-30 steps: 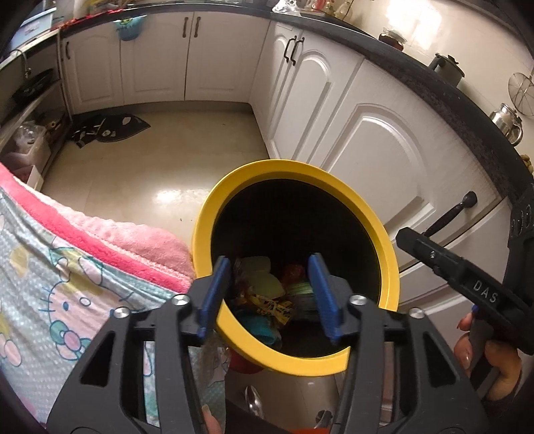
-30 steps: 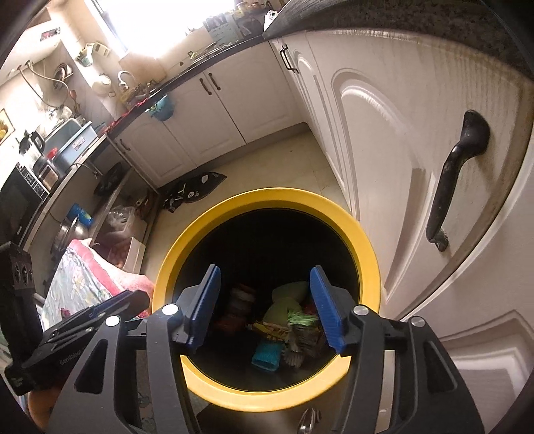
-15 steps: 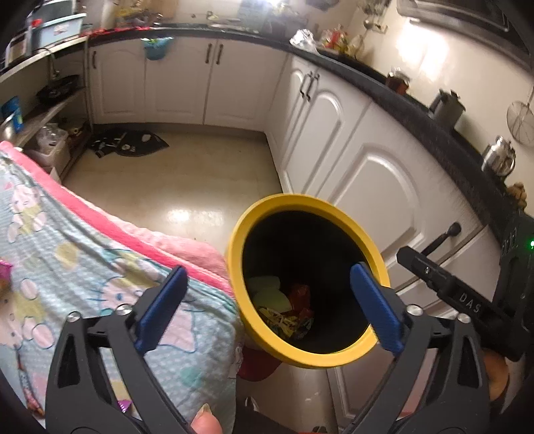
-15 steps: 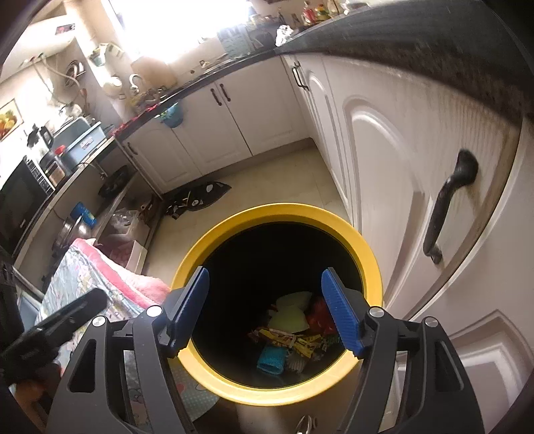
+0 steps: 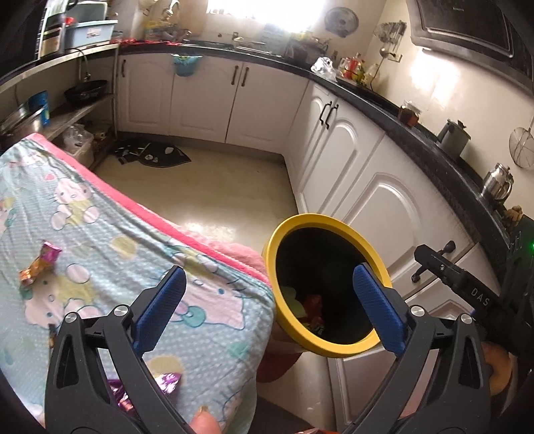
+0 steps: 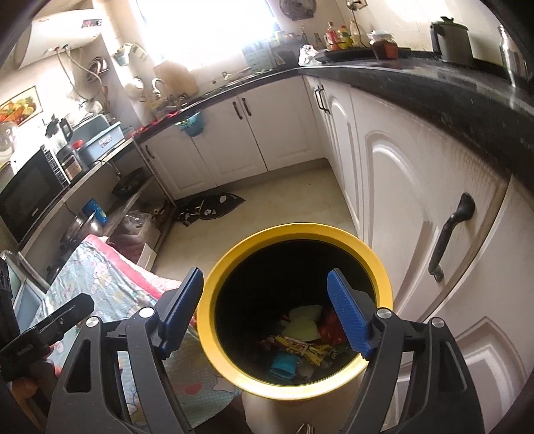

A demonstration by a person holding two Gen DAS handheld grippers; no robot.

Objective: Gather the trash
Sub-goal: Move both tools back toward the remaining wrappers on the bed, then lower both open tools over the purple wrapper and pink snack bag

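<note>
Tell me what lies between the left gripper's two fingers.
Nothing is held by the left gripper. In the left wrist view, only patterned cloth and the yellow bin's rim show behind.

White cabinet doors are ranged beneath a black countertop along two walls. The pale tiled floor is lit by glare from a bright window. A dark mat is spread in the corner.

Left gripper wider, back over blanket.

Wrappers on cloth, perhaps candy
</note>
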